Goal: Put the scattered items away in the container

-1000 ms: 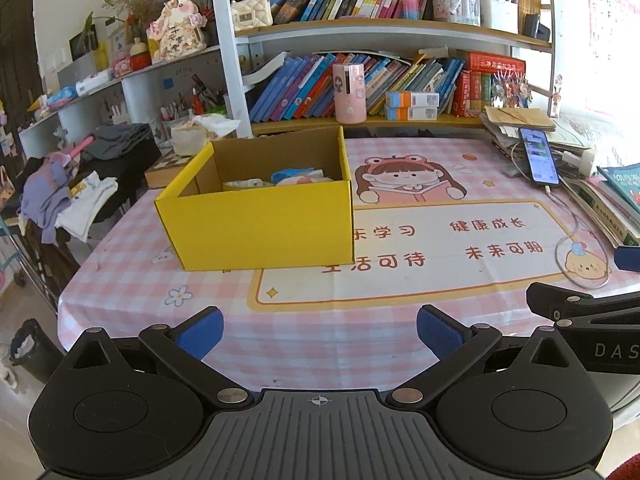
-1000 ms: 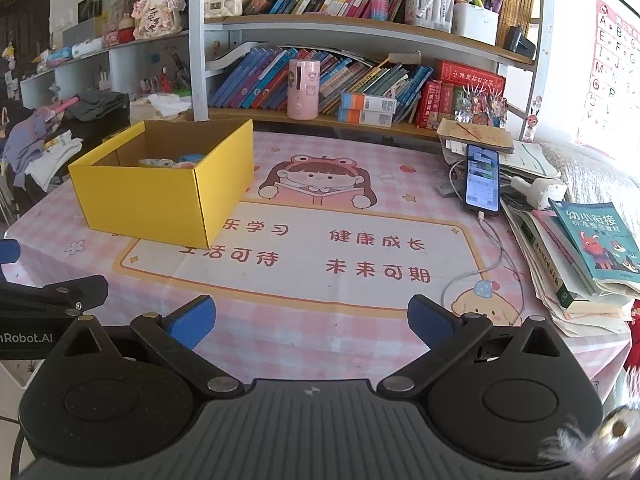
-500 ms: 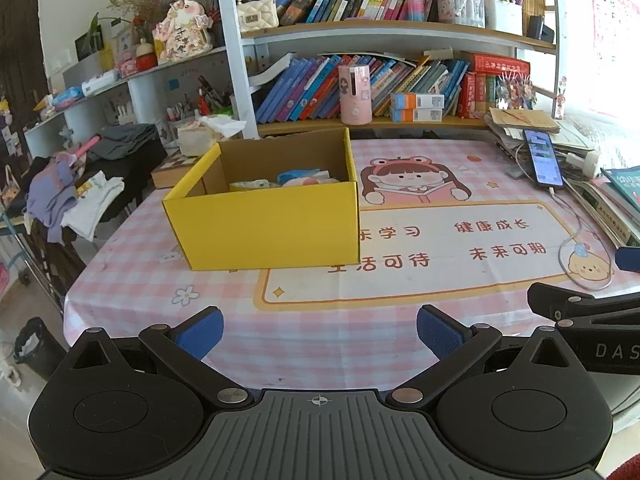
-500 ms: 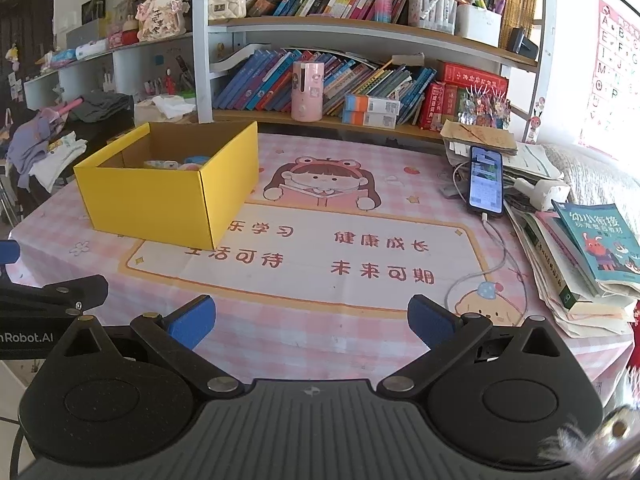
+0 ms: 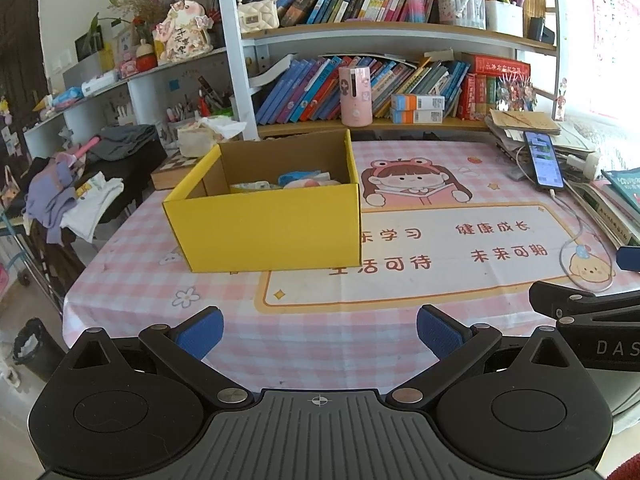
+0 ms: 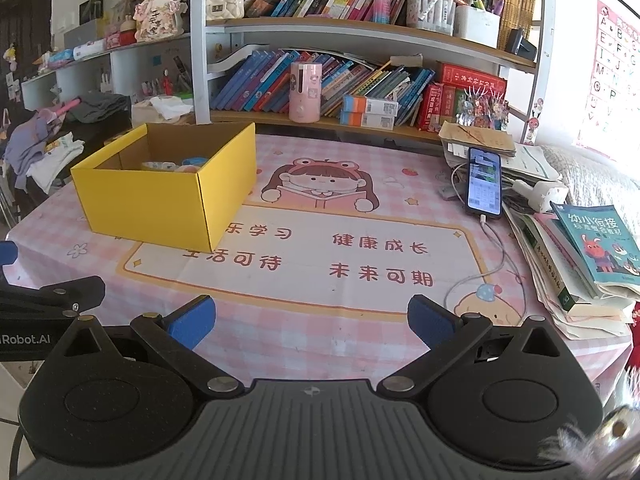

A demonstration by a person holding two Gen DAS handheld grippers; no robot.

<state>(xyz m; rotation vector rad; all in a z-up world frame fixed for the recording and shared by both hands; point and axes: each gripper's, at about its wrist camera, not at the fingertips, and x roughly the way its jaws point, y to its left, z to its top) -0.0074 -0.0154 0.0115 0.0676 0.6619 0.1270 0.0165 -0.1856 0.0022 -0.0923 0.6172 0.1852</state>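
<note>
A yellow cardboard box (image 5: 272, 224) stands on the pink checked tablecloth (image 5: 224, 288), left of the printed mat; it also shows in the right wrist view (image 6: 144, 208). Several small items (image 5: 298, 180) lie inside it, partly hidden by its front wall. My left gripper (image 5: 319, 330) is open and empty above the table's near edge, well short of the box. My right gripper (image 6: 311, 318) is open and empty, also at the near edge, to the right of the box.
A phone (image 6: 485, 186) on a cable and a stack of books (image 6: 580, 256) lie at the table's right side. A bookshelf (image 5: 360, 92) with a pink cylinder (image 5: 355, 96) runs along the back. A chair with clothes (image 5: 68, 200) stands at the left.
Both views have drifted slightly: the box sits a little further right and higher in each frame. Both grippers stay open and empty.
</note>
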